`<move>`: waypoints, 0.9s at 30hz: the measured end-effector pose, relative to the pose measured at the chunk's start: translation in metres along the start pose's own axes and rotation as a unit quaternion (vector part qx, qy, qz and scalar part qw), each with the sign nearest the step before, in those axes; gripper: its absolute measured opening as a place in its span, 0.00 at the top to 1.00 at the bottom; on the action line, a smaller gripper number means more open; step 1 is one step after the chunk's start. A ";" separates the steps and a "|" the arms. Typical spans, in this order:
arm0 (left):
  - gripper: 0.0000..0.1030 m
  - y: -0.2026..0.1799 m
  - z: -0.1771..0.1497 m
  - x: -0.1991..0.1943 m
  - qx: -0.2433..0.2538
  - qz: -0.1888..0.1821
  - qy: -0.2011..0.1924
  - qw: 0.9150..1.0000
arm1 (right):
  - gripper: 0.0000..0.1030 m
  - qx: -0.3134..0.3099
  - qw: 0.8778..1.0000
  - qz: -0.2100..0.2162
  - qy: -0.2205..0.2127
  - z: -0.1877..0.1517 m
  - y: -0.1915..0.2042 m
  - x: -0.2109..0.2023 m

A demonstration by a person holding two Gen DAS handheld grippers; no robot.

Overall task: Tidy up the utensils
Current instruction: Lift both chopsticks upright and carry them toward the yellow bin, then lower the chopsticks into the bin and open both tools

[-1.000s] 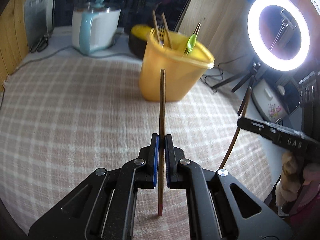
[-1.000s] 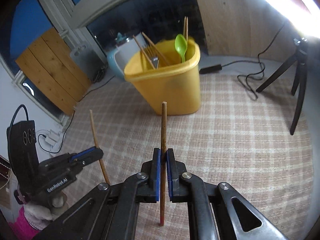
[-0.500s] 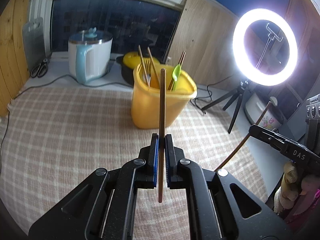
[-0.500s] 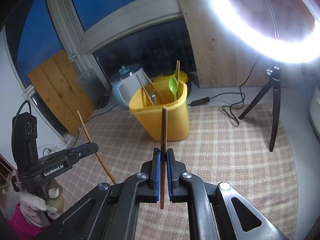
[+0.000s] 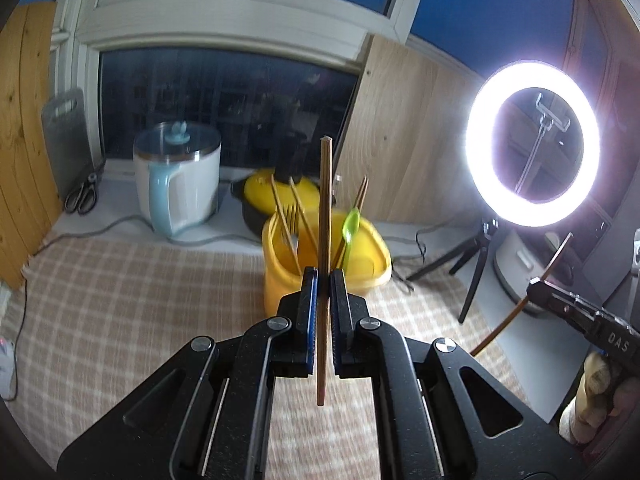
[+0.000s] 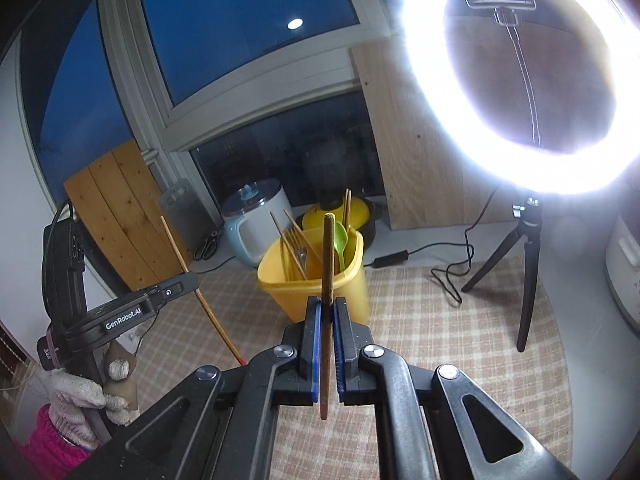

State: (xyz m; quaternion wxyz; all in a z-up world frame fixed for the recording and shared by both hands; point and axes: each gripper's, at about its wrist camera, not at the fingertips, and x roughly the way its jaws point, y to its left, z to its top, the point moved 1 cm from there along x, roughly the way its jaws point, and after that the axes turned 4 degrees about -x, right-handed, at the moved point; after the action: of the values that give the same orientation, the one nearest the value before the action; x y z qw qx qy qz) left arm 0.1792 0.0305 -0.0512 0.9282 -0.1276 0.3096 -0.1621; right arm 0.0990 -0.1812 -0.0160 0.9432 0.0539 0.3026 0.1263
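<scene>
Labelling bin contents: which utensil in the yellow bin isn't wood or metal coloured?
The green spoon, bowl up, at the right side of the yellow bin. The others there are brown chopsticks and a metal fork.

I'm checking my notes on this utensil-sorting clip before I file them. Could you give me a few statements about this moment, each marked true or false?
1. Each gripper is shut on one chopstick. True: the left gripper clamps the left chopstick, the right gripper the right chopstick.
2. The yellow bin is empty. False: it holds a fork, a green spoon and other chopsticks.
3. The ring light is switched off. False: it glows brightly.
4. The bin stands on a checked cloth. True.
5. The kettle lies on its side. False: it stands upright by the window.
</scene>
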 end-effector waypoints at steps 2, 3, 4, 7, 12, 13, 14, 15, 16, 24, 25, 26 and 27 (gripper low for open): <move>0.96 -0.003 0.011 0.000 0.008 0.004 -0.010 1.000 | 0.97 -0.002 1.000 -0.001 -0.009 0.005 0.000 -0.001; 0.96 -0.004 0.017 0.000 0.010 0.005 -0.016 1.000 | 0.97 -0.004 1.000 -0.001 -0.013 0.009 0.001 -0.002; 0.96 -0.005 0.025 0.000 0.013 0.006 -0.024 1.000 | 0.97 -0.007 1.000 -0.003 -0.019 0.012 0.002 -0.002; 0.96 -0.006 0.042 0.003 0.017 0.011 -0.041 0.999 | 0.97 -0.016 0.999 -0.007 -0.032 0.021 0.006 -0.003; 0.96 -0.007 0.064 0.010 0.024 0.019 -0.061 0.998 | 0.97 -0.031 0.998 -0.011 -0.050 0.035 0.015 -0.001; 0.96 -0.007 0.068 0.011 0.025 0.019 -0.065 0.997 | 0.97 -0.035 0.998 -0.013 -0.054 0.039 0.017 -0.001; 0.96 -0.007 0.072 0.012 0.026 0.020 -0.069 0.997 | 0.97 -0.037 0.998 -0.015 -0.057 0.042 0.018 0.000; 0.96 -0.008 0.076 0.014 0.026 0.021 -0.071 0.997 | 0.97 -0.040 0.997 -0.016 -0.061 0.045 0.019 0.001; 0.96 -0.008 0.079 0.016 0.028 0.021 -0.074 0.997 | 0.97 -0.042 0.997 -0.015 -0.064 0.048 0.021 0.002; 0.96 -0.002 0.089 0.046 0.035 0.030 -0.068 0.997 | 0.97 -0.060 0.994 -0.023 -0.085 0.071 0.035 0.017; 0.96 -0.001 0.088 0.050 0.034 0.029 -0.064 0.997 | 0.97 -0.064 0.994 -0.025 -0.087 0.073 0.038 0.019; 0.96 0.000 0.087 0.054 0.034 0.028 -0.061 0.997 | 0.97 -0.068 0.993 -0.027 -0.091 0.075 0.040 0.023; 0.96 0.000 0.087 0.057 0.034 0.029 -0.057 0.997 | 0.97 -0.069 0.993 -0.029 -0.092 0.076 0.041 0.025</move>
State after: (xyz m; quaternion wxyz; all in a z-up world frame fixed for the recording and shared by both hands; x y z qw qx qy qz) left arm 0.2758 0.0210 -0.0145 0.9523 -0.0962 0.2544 -0.1385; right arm 0.1544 -0.1370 0.0390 0.9717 -0.0091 0.2066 0.1139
